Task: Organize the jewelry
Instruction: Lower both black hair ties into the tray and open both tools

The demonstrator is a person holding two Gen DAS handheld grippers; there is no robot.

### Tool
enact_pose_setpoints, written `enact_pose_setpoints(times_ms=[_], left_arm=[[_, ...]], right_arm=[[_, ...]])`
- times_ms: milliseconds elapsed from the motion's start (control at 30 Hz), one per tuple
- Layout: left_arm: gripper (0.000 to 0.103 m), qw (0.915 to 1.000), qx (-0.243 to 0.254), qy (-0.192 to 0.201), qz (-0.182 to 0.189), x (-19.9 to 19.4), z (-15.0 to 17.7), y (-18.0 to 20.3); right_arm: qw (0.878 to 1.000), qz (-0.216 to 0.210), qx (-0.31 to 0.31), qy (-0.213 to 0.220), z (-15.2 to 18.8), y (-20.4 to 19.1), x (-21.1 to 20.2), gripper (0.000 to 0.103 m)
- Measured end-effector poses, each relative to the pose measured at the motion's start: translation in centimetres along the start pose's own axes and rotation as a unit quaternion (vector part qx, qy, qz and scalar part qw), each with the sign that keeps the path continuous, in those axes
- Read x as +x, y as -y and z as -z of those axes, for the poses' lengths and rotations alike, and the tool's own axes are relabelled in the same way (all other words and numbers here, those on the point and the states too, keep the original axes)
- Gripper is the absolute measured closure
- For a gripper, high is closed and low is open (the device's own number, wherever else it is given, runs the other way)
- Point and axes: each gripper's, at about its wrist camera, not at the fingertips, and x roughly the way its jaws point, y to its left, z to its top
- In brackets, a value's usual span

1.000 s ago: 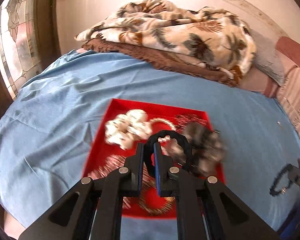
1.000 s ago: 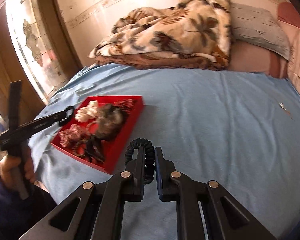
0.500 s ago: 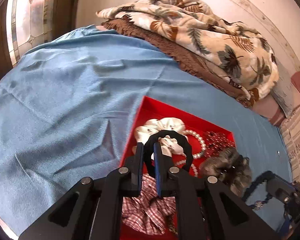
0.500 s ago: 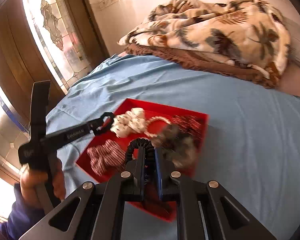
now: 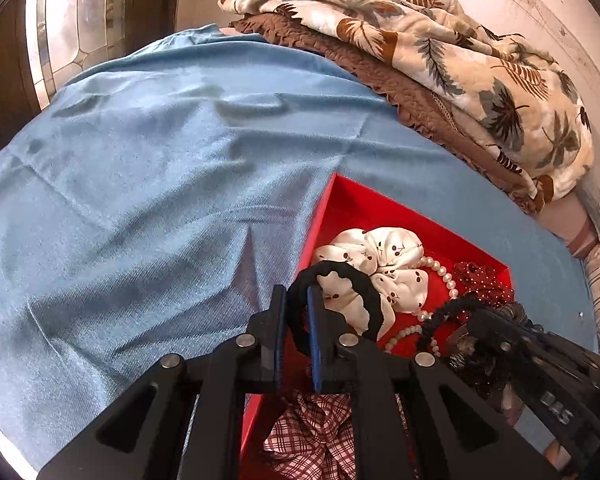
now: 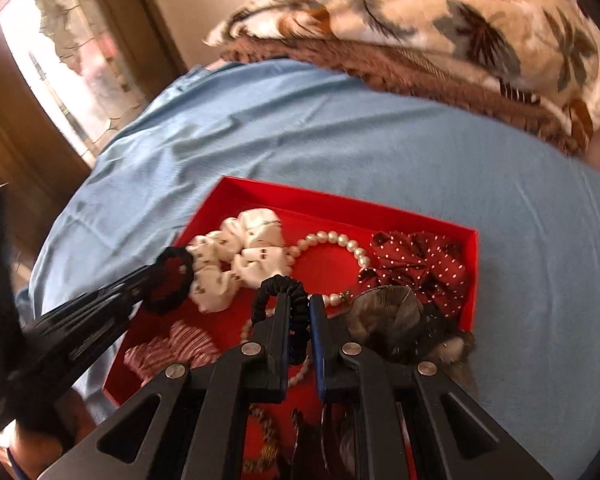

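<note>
A red tray (image 6: 420, 222) lies on the blue bed sheet and holds a white scrunchie (image 6: 240, 256), a pearl bracelet (image 6: 340, 240), a red dotted scrunchie (image 6: 420, 264), a plaid scrunchie (image 6: 172, 348) and a dark furry piece (image 6: 396, 320). My left gripper (image 5: 296, 304) is shut on a black hair tie (image 5: 340, 284) over the tray's left edge (image 5: 316, 220). My right gripper (image 6: 298, 308) is shut on a black coiled hair tie (image 6: 284, 288) above the tray's middle. The left gripper (image 6: 168, 280) also shows in the right wrist view.
A folded leaf-print blanket (image 5: 460, 52) on a brown quilt (image 5: 380, 76) lies at the head of the bed. A stained-glass window (image 5: 80, 12) is at the left. The blue sheet (image 5: 140, 200) spreads left of the tray.
Both grippers have moved in over the red tray, each still holding its hair tie. The right gripper has come from the open sheet at the right to above the tray's middle.
</note>
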Motion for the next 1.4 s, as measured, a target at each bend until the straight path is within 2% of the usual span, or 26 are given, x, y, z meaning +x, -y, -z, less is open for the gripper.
enact_pose_setpoints(times_ms=[133, 333, 400, 467, 600, 667, 800, 933, 1000, 1100, 1233, 1333, 1400], left_arm=[[0.094, 1.0, -0.001, 0.0, 0.001, 0.0, 0.0, 0.0], [0.092, 1.0, -0.004, 0.003, 0.007, -0.3, 0.0, 0.1], [0.087, 0.9999, -0.004, 0.007, 0.011, -0.6, 0.0, 0.2], [0.072, 0.9998, 0.0, 0.017, 0.009, -1.0, 0.1, 0.4], [0.064, 0.9988, 0.015, 0.046, 0.004, -2.2, 0.2, 0.9], [0.057, 0.9983, 0.018, 0.055, 0.006, -2.7, 0.2, 1.1], [0.053, 0.9978, 0.017, 0.063, 0.009, -3.0, 0.1, 1.1], [0.051, 0.9978, 0.013, 0.065, 0.008, -3.2, 0.1, 0.8], [0.05, 0.9978, 0.009, 0.066, 0.007, -3.3, 0.1, 0.7], [0.05, 0.9976, 0.005, 0.068, 0.01, -3.5, 0.1, 0.5], [0.046, 0.9966, 0.013, 0.081, 0.0, -4.0, 0.3, 0.8], [0.041, 0.9951, 0.02, 0.097, -0.009, -4.5, 0.5, 1.0], [0.039, 0.9938, 0.024, 0.107, -0.016, -4.9, 0.4, 1.2]], right_arm=[[0.999, 0.036, -0.014, 0.002, -0.5, 0.2, 1.3, 0.092], [0.999, 0.045, -0.013, -0.003, -0.9, 0.6, 2.1, 0.092], [0.999, 0.047, -0.012, -0.003, -0.8, 0.4, 2.1, 0.092], [0.999, 0.048, -0.014, -0.003, -0.6, 0.4, 2.0, 0.092], [0.998, 0.057, -0.015, 0.006, -0.8, 0.4, 1.7, 0.078], [0.998, 0.065, -0.019, 0.011, -0.9, 0.5, 1.5, 0.076], [0.997, 0.066, -0.023, 0.018, -1.2, 0.9, 0.8, 0.076], [0.999, 0.026, -0.005, 0.042, -1.2, 1.4, -2.0, 0.072], [0.999, 0.021, -0.009, 0.047, -0.8, 1.4, -2.9, 0.072], [0.999, 0.03, -0.031, 0.028, 0.2, 1.2, -2.9, 0.072], [0.996, 0.072, -0.055, -0.01, 0.6, 1.4, -0.1, 0.072], [0.995, 0.088, -0.047, -0.01, 0.3, 2.1, 0.9, 0.072], [0.997, 0.074, -0.039, 0.005, 0.0, 2.3, 0.1, 0.072]])
